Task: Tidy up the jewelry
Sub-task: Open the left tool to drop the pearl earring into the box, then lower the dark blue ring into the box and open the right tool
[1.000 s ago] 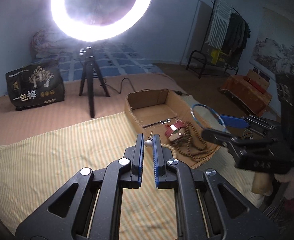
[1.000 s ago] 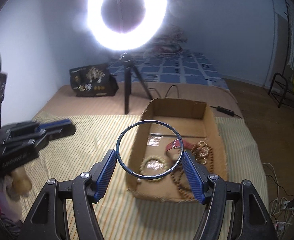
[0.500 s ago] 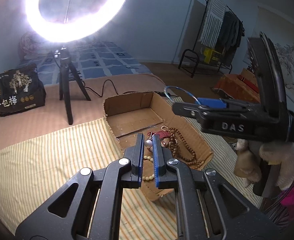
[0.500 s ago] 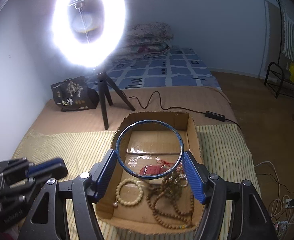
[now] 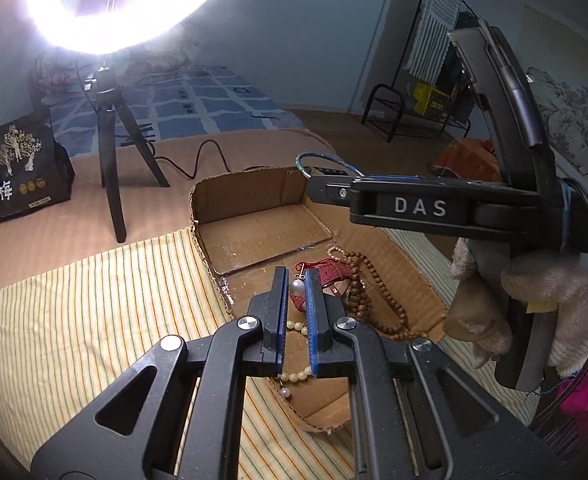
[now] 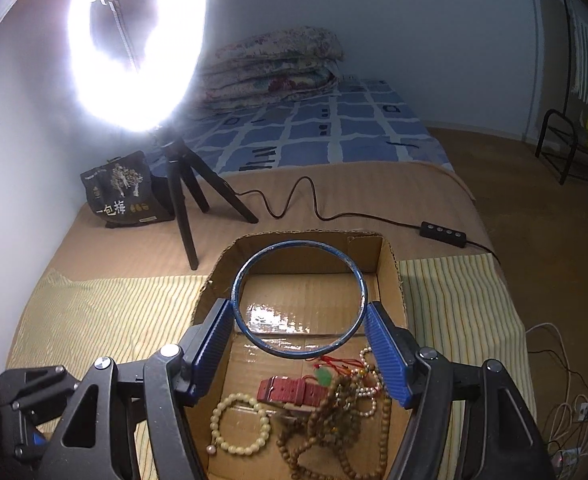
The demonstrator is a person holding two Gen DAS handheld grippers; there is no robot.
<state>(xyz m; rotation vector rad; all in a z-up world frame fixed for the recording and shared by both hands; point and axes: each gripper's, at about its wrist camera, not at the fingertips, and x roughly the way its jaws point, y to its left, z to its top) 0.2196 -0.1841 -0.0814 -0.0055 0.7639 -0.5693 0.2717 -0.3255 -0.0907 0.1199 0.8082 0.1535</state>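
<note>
To do this step well, I think the left tool [image 5: 294,280], pinched on a small pearl earring [image 5: 297,287], and the right tool [image 6: 300,320], gripping a blue bangle [image 6: 298,299], should both go low over the cardboard box [image 6: 392,280] before letting go, because the box already holds a cream bead bracelet [image 6: 239,424], a red strap [image 6: 294,392] and brown bead strings [image 6: 334,412].

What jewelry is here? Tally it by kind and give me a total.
Bangle, blue, in the right fingers: 1
Pearl drop, in the left fingers: 1
Cream bead bracelet: 1
Red strap: 1
Green pendant on red cord: 1
Brown bead tangle, strands inseparable: 1
Total: 6
</note>
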